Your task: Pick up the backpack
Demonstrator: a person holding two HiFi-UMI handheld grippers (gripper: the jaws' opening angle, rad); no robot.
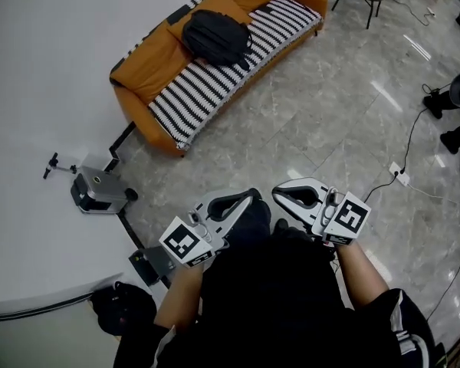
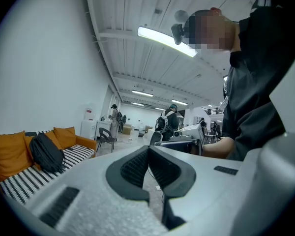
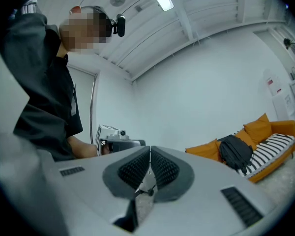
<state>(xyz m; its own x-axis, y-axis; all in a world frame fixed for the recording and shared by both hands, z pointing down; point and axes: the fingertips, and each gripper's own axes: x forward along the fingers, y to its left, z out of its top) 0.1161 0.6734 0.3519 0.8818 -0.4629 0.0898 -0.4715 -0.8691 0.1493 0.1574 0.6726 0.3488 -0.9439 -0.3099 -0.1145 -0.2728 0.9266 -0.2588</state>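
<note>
You hold both grippers level in front of your body, side by side, with their tips near each other. Your left gripper (image 1: 253, 196) has its jaws pressed together with nothing between them. Your right gripper (image 1: 277, 195) is the same, jaws together and empty. The black backpack (image 1: 216, 37) rests on the sofa (image 1: 147, 73), on the striped seat against the orange back cushions. It is well apart from both grippers, across the stone floor (image 1: 314, 121).
</note>
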